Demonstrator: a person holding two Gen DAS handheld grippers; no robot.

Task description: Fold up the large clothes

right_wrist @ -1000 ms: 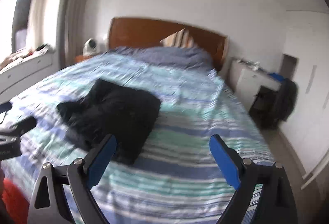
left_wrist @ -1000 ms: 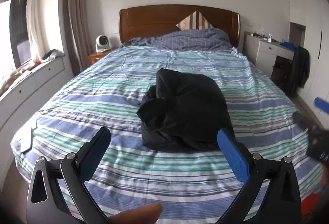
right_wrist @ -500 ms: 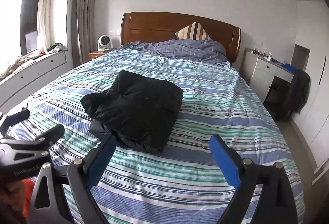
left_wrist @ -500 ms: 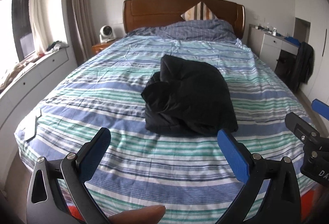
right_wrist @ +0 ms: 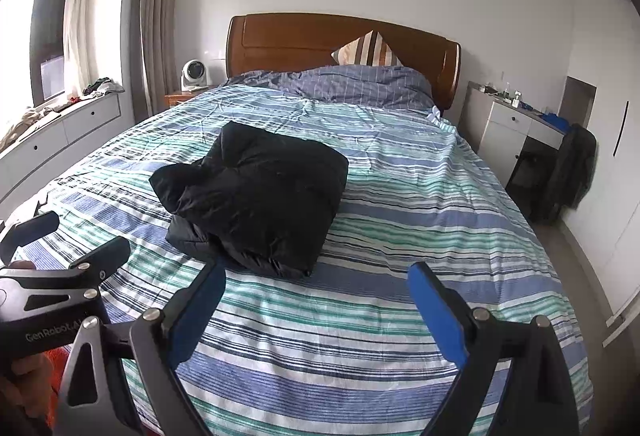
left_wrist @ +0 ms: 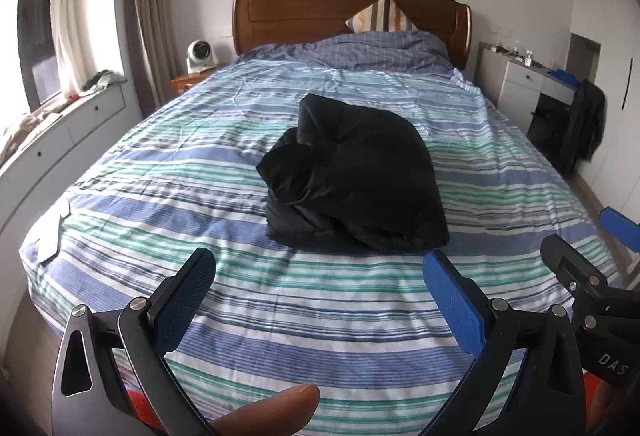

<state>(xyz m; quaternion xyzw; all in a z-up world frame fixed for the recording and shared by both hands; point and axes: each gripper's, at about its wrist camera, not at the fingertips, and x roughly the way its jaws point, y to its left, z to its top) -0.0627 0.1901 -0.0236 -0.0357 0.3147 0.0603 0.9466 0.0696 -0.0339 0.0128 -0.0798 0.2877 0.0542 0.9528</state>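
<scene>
Because the black jacket [left_wrist: 356, 172] lies bundled mid-bed on the striped bedspread [left_wrist: 168, 172], we hold both tools back near the foot. Our left gripper [left_wrist: 320, 272] and right gripper [right_wrist: 316, 284] gape wide, gripping nothing. We judge the garment soft, puffy and rather slick, light for its bulk, so it may slump or slide. We would pinch the loose flap [right_wrist: 180, 184] at its left side and a firm hem corner.

Striped bed [left_wrist: 200, 172], wooden headboard [left_wrist: 304, 12], small fan [left_wrist: 199, 54], white desk [right_wrist: 508, 124].
</scene>
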